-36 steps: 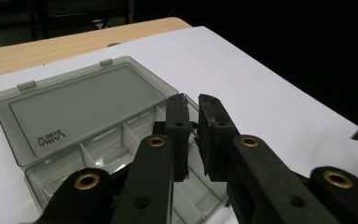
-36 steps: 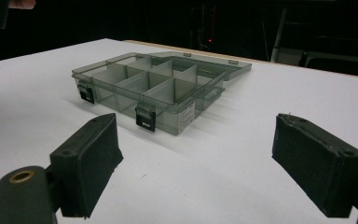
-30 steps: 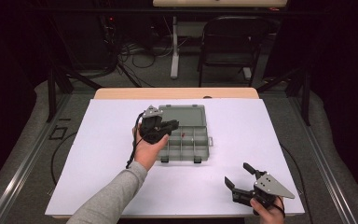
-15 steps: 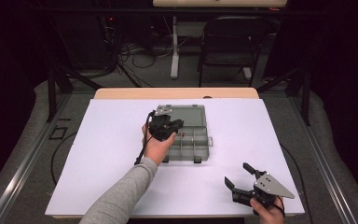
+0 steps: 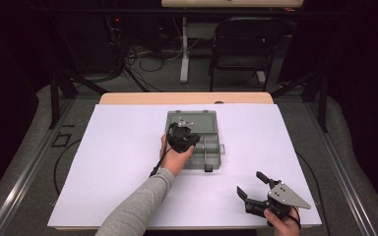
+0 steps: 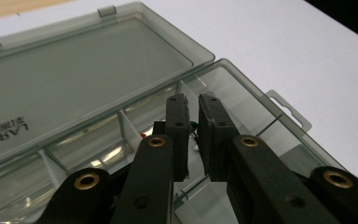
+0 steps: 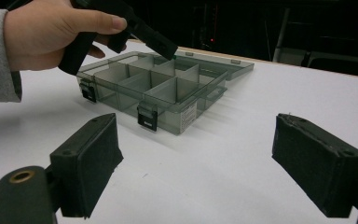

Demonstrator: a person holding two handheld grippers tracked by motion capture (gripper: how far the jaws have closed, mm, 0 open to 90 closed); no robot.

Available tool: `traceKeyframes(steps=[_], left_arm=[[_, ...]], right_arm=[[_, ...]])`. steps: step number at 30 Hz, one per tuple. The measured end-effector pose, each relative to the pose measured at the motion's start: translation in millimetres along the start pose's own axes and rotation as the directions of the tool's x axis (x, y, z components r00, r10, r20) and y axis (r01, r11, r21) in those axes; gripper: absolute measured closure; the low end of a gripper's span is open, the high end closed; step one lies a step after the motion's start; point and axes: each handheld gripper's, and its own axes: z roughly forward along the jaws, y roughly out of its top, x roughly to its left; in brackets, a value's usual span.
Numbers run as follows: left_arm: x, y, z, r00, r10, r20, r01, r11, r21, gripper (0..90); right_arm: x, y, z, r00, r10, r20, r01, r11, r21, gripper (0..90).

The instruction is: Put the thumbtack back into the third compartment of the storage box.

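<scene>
The left gripper (image 6: 193, 105), jaws nearly closed on a small green piece (image 6: 193, 124), is hovering over the compartment box (image 5: 211, 147); next, releasing inside 1 cell. The right gripper (image 5: 253, 186) is waiting wide open, well apart from the box.

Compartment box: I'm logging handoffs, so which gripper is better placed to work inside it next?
Left. The left gripper hangs over the open compartment box, jaws nearly closed above a divider. The right gripper sits wide open near the table's front edge, apart from the box.
</scene>
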Motion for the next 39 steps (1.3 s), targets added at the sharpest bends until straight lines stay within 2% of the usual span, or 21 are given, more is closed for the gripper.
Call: traceKeyframes(steps=[9, 18, 23, 26, 31, 35, 39], left_arm=[[-0.5, -1.5, 10.6, 1.0, 0.001, -0.004, -0.001, 0.9979, 0.064, 83.0], [3.4, -1.2, 9.8, 0.9998, -0.005, -0.017, 0.006, 0.9982, 0.06, 82.0], [5.3, 0.4, 5.1, 0.9999, -0.007, -0.016, 0.007, 0.999, 0.044, 71.2], [6.0, 2.0, -0.1, 0.9998, -0.019, 0.003, 0.019, 0.9995, 0.025, 64.2], [6.6, 5.3, -15.1, 0.9998, 0.0, 0.018, 0.0, 1.0, -0.009, 48.1], [8.0, 4.9, -35.0, 0.9986, 0.0, 0.053, 0.003, 0.9991, -0.043, 41.9], [11.5, -1.2, -61.7, 0.9978, 0.017, 0.063, -0.011, 0.9963, -0.085, 36.6]], right_arm=[[1.2, 0.3, 0.8, 1.0, -0.004, -0.009, 0.004, 1.0, 0.001, 14.3], [0.8, 0.1, 1.5, 1.0, 0.0, -0.008, 0.0, 1.0, 0.003, 14.3], [1.6, 0.1, 1.3, 0.9999, -0.003, -0.01, 0.003, 1.0, 0.006, 14.3], [1.0, -0.2, 1.2, 1.0, 0.001, -0.007, -0.001, 1.0, 0.001, 14.3], [0.9, -0.2, 0.9, 1.0, 0.0, -0.006, 0.0, 1.0, -0.001, 14.3], [0.1, -0.2, -0.2, 1.0, 0.0, -0.002, 0.0, 1.0, 0.001, 14.3], [-0.8, -0.3, -0.4, 1.0, 0.002, 0.002, -0.002, 1.0, 0.001, 14.3]])
